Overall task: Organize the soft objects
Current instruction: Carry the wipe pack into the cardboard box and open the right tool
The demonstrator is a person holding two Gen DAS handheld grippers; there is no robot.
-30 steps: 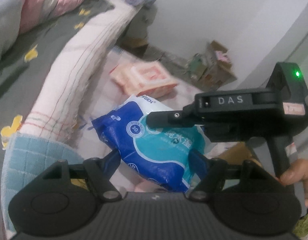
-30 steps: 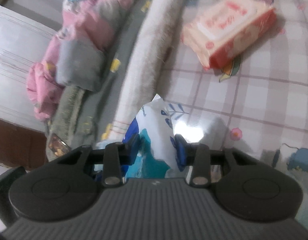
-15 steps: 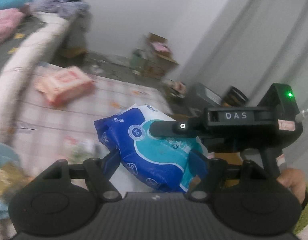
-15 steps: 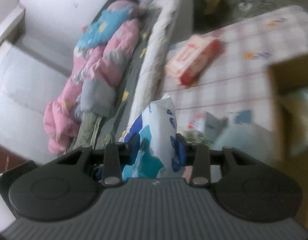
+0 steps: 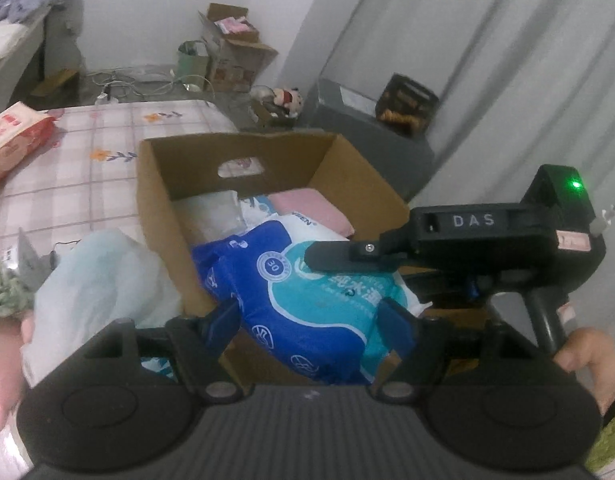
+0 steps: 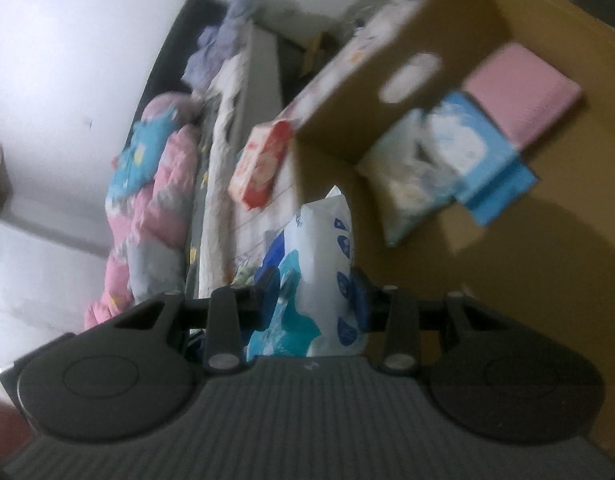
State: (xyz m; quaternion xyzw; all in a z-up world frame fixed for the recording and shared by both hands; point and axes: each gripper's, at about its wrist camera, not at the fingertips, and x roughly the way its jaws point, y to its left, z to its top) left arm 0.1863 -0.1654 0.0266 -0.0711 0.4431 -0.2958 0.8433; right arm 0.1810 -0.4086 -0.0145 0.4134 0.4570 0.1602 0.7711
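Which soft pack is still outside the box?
The red-and-white tissue pack lying on the checked sheet; the pink and light-blue packs lie inside the cardboard box.

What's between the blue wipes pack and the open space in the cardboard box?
Nothing visible. Both claws hold the blue wipes pack above the cardboard box; the packs already inside lie against its far wall, and the near floor looks bare.

Your blue, teal and white soft pack point(image 5: 307, 300) hangs tilted over the open cardboard box point(image 5: 155, 200), where pink point(image 5: 311, 210), white point(image 5: 211, 216) and light-blue point(image 6: 475, 148) packs already lie.
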